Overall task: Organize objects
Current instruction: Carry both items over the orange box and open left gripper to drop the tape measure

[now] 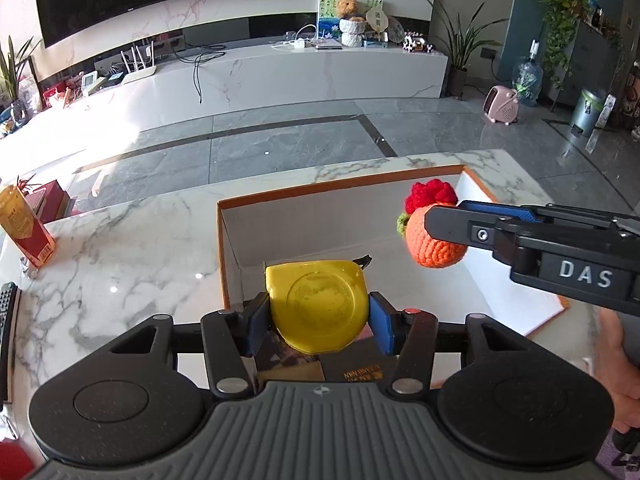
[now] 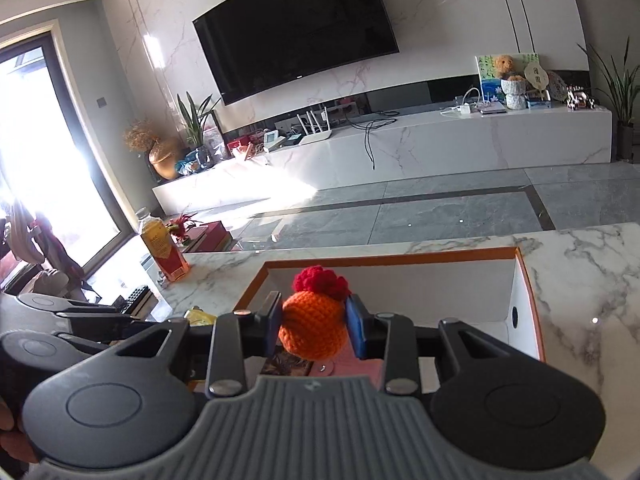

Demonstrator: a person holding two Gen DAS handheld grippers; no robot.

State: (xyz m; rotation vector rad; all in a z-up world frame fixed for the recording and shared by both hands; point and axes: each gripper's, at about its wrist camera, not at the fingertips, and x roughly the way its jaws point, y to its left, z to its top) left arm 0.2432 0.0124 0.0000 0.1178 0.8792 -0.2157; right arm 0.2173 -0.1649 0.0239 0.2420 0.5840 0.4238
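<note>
The left hand-held gripper [image 1: 318, 322] clamps a hard, smooth yellow plastic tape measure [image 1: 318, 308] by its sides; the right hand-held gripper [image 2: 314, 326] squeezes a soft orange crocheted ball [image 2: 312, 330], both above the white orange-rimmed box [image 1: 340, 190], probably light.

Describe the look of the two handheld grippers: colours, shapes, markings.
Both are black plastic with blue finger pads. The left gripper has a grey ribbed central plate, two round black housings beside it, and silver pivot pins on its linkage arms. The right gripper matches, and its side bears white "DAS" lettering.
</note>
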